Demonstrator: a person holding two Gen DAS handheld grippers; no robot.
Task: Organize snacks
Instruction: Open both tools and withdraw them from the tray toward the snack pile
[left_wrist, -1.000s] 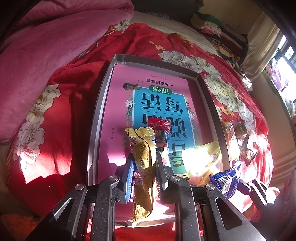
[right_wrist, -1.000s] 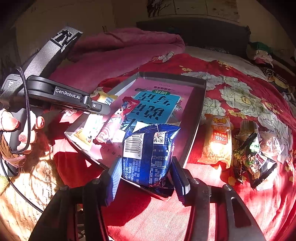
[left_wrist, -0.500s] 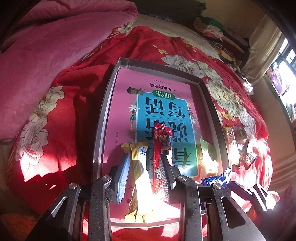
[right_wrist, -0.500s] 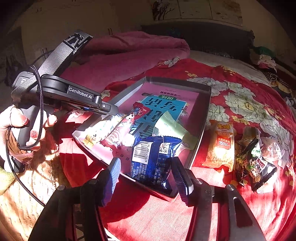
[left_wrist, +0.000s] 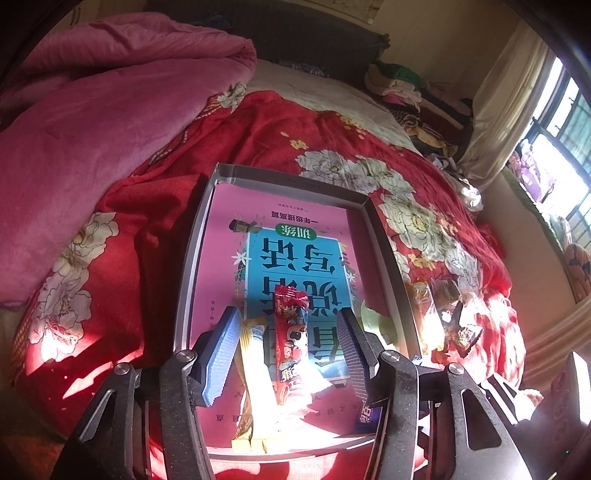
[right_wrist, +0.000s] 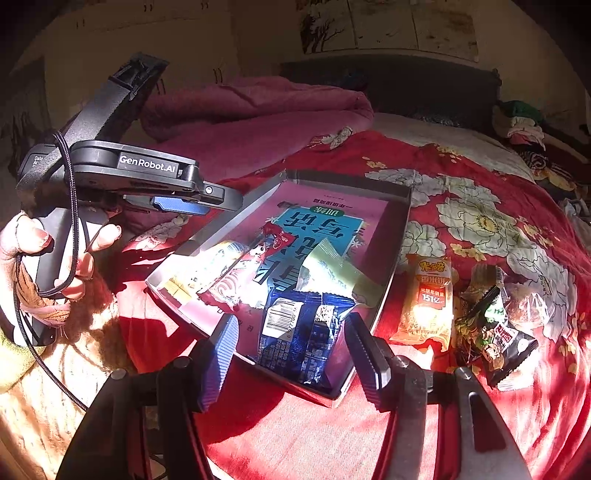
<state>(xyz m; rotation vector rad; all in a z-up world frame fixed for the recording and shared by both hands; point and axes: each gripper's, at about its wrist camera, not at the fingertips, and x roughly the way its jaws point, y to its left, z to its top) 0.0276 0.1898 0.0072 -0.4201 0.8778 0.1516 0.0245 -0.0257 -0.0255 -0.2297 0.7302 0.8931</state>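
Note:
A grey box lid (left_wrist: 195, 236) (right_wrist: 402, 221) with a pink and blue printed bottom lies on the red bed cover. In it lie a yellow snack bar (left_wrist: 249, 373) (right_wrist: 207, 269), a red snack stick (left_wrist: 290, 339) (right_wrist: 255, 258), a pale green packet (right_wrist: 332, 273) and a blue packet (right_wrist: 303, 332). My left gripper (left_wrist: 286, 354) is open and empty above the yellow and red snacks. My right gripper (right_wrist: 291, 354) is open and empty above the blue packet. An orange packet (right_wrist: 430, 299) and dark packets (right_wrist: 495, 332) lie on the cover right of the lid.
A pink quilt (left_wrist: 92, 110) is bunched at the left. A pile of clothes (left_wrist: 410, 88) lies at the bed's far end. A curtain and window (left_wrist: 546, 122) are at the right. The person's hand (right_wrist: 40, 258) holds the left gripper.
Both grippers opened and let go: the yellow bar and the blue packet now lie in the lid. Both grippers have drawn back and up.

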